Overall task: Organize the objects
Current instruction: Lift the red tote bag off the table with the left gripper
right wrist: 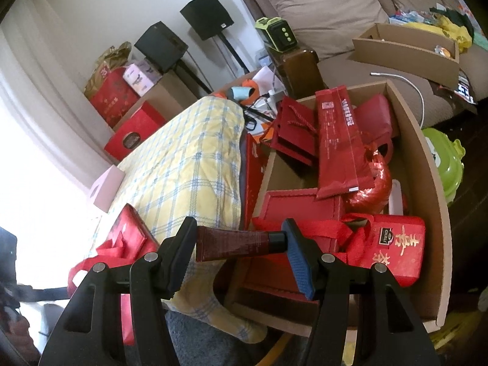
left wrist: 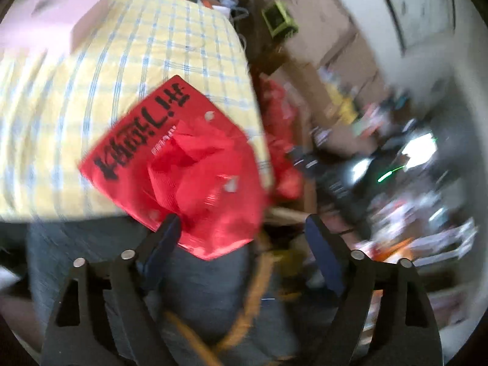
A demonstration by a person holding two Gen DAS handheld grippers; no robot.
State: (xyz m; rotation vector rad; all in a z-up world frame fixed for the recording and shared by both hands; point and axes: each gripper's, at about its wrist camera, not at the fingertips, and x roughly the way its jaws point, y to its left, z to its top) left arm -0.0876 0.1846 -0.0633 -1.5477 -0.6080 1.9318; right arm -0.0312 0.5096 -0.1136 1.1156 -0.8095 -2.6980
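- Left wrist view: left gripper (left wrist: 241, 228) has its jaws spread wide, nothing pinched. No earlier frame here, so I'm reading state only.
- Flat red fabric bag with black lettering (left wrist: 170, 158) lies on the yellow-and-blue checked cloth (left wrist: 122, 70), its lower edge hanging off the cloth's edge. The left blue pad (left wrist: 166, 238) is at or just touching that loose edge; the right pad is well clear of it.
- Frame is motion-blurred; can't tell if the bag is fully settled. My read: it is set down there, not gripped.
- Right wrist view: right gripper (right wrist: 241, 244) is clamped on a dark red squeeze tube with black cap (right wrist: 238, 242), held crosswise, tail against the left pad, cap against the right pad. Grip is end-to-end, so it's marginal.
- Tube hangs over the near edge of the large open brown cardboard box (right wrist: 427, 164), which already holds red gift bags, cartons and a long red foil packet (right wrist: 338, 146).
- Step in hand, as I judge it: drop the tube in the box. Free spot looks like the gap behind the red carton, left of the red gift bag with gold characters (right wrist: 393, 244).
- Do it well: carry forward past the box rim, lower before letting go, keep the tube level so it doesn't slip out cap-first, avoid snagging the bag's red ribbon handles (right wrist: 347, 231).
- Keep the left gripper out of the box while the right places.
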